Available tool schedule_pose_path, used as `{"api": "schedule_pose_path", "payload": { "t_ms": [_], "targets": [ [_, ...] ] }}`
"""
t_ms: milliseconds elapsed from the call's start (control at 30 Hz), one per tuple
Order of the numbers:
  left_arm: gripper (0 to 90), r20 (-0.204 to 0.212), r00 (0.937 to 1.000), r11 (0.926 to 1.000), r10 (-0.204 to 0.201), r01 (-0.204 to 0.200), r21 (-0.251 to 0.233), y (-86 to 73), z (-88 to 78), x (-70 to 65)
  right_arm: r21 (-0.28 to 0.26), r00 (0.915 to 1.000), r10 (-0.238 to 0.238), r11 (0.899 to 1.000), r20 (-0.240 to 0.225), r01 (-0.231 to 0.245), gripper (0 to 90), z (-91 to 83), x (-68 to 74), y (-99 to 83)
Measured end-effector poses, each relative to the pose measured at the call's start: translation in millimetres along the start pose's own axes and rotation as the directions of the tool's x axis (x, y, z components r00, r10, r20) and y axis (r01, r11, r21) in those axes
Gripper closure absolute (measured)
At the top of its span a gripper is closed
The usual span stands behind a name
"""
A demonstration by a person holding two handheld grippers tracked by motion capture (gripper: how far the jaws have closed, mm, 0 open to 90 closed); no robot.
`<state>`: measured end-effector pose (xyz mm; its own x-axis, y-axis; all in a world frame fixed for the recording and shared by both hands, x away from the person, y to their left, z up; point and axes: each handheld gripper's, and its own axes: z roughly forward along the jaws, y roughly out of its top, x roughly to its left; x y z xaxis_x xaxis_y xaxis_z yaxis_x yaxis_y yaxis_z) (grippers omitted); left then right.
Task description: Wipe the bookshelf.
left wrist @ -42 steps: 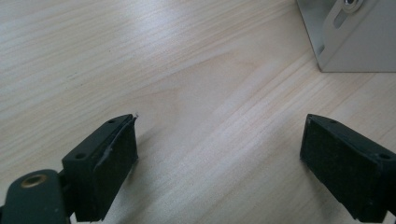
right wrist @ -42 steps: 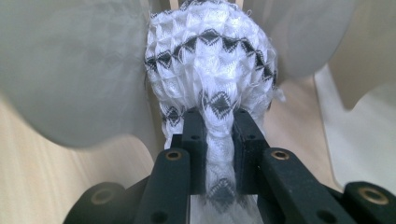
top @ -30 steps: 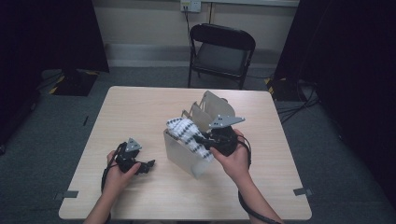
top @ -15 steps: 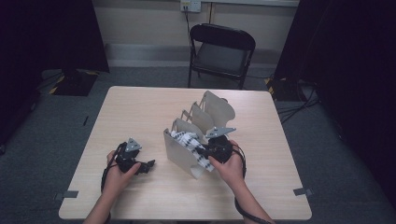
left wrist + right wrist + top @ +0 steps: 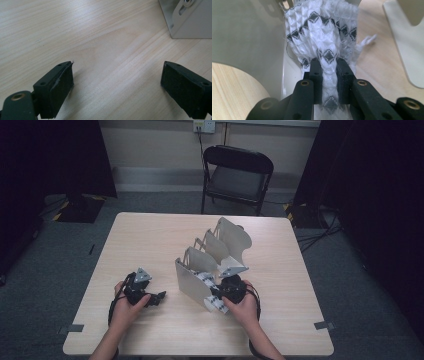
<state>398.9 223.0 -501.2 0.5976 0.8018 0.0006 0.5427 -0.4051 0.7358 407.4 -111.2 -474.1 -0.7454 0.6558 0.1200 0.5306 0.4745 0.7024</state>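
The right gripper pinches a white cloth with black diamond pattern, which sits in the nearest slot of the grey metal divider rack; the rack's front plate stands close on one side. The left gripper, jaws wide with nothing between them, rests on the wooden table just left of the rack. A black folding chair stands beyond it.

My left tongs and right tongs are matte black, each topped by a grey three-cornered plate. Flat rubbery pads line the jaws, brass-coloured screw holes dot their arms, and black cables trail back past my bare forearms.
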Motion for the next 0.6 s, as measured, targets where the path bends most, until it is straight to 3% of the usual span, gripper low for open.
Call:
{"api": "schedule_pose_path", "payload": {
  "t_ms": [167,300,433,600],
  "targets": [
    [10.8,0.001,1.0000,1.0000,-0.001,0.001,0.000,0.0,0.0,-0.1,0.006,1.0000,-0.002,1.000,-0.008,0.002,78.2,3.1,2.8,-3.1],
    [10.8,0.001,1.0000,1.0000,0.000,0.000,0.000,0.0,0.0,0.0,-0.013,0.9992,-0.025,1.000,-0.030,0.025,78.2,-8.9,10.4,3.4],
    [10.8,0.002,1.0000,1.0000,-0.005,0.005,-0.001,-0.1,0.1,-0.3,-0.092,0.9969,-0.065,0.994,-0.044,0.061,78.2,-33.1,21.0,21.3],
    [10.8,0.002,1.0000,1.0000,-0.005,0.005,-0.001,-0.1,0.1,-0.4,-0.179,0.9915,-0.124,0.977,-0.040,0.115,78.1,-62.2,33.2,51.0]
  ]
}}
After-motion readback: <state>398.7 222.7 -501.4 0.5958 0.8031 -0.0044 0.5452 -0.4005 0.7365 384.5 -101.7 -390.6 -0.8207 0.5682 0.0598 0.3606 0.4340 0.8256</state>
